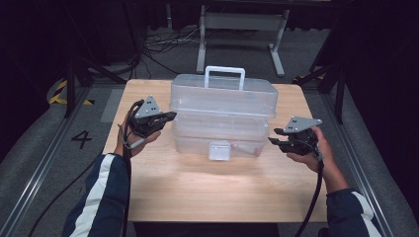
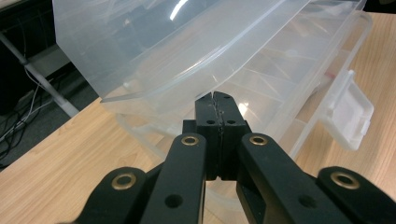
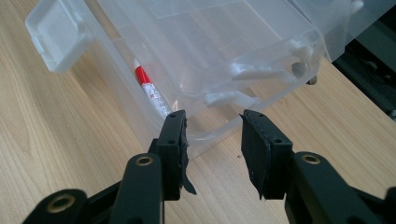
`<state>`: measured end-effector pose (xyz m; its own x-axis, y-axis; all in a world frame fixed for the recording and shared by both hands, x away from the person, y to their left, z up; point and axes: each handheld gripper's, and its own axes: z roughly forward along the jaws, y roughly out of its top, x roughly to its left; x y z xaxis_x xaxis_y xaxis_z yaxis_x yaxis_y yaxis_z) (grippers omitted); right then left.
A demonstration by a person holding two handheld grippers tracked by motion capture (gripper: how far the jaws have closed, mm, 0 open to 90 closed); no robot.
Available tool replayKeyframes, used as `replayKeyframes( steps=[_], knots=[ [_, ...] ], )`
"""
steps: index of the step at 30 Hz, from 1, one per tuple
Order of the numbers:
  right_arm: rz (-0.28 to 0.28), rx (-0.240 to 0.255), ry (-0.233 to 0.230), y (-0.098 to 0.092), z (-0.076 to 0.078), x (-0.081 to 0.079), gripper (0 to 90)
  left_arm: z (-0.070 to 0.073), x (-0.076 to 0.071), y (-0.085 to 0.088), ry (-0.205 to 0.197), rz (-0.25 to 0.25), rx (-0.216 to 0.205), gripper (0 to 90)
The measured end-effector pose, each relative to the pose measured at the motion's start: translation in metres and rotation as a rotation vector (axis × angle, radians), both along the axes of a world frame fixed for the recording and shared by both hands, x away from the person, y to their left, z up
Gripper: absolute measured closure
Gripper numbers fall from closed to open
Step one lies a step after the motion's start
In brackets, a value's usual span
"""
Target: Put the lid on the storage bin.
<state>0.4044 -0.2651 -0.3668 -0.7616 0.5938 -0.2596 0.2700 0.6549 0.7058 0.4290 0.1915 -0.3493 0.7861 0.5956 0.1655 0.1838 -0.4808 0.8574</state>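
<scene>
The clear plastic box [image 1: 222, 116] is sitting in the middle of the wooden surface [image 1: 207, 187], its long axis running left to right, the white handle [image 1: 225, 76] pointing up at the far side and the front latch [image 1: 219, 150] facing the person. The upper tiers are looking lifted and slid back off the bottom tray, so I am judging the opening as well underway, with the latch already hanging loose. The left gripper [image 2: 218, 100] is sitting with its jaws fully together, tips touching the edge of the raised tier. The right gripper [image 3: 212, 123] is standing partly open at the tray's right end, holding nothing. A red-and-white pen [image 3: 150, 93] is lying inside the bottom tray.
</scene>
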Motion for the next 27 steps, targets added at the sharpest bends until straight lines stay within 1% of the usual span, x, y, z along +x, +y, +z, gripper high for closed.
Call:
replayKeyframes(
  steps=[9,14,16,19,21,23,25,27],
  knots=[
    [-0.008,-0.002,0.010,-0.002,-0.005,-0.002,57.6,-0.007,-0.003,0.002,0.014,-0.001,0.011,90.0],
    [-0.013,0.002,0.010,-0.004,-0.006,-0.003,57.4,-0.011,-0.005,0.003,0.026,-0.008,0.016,90.0],
    [-0.017,0.004,0.015,-0.005,-0.007,-0.004,57.3,-0.012,-0.006,0.003,0.023,-0.006,0.023,90.0],
    [-0.017,0.006,0.018,-0.006,-0.008,-0.004,57.1,-0.014,-0.007,0.003,0.032,-0.008,0.022,90.0],
    [-0.016,0.006,0.018,-0.006,-0.008,-0.004,57.1,-0.015,-0.007,0.004,0.032,-0.009,0.027,90.0],
    [-0.017,0.008,0.018,-0.006,-0.008,-0.005,56.9,-0.016,-0.008,0.004,0.038,-0.010,0.021,90.0],
    [-0.016,0.009,0.021,-0.006,-0.009,-0.005,57.0,-0.017,-0.008,0.004,0.037,-0.012,0.030,90.0],
    [-0.017,0.008,0.021,-0.006,-0.009,-0.005,56.9,-0.019,-0.009,0.004,0.043,-0.014,0.031,90.0]
  ],
)
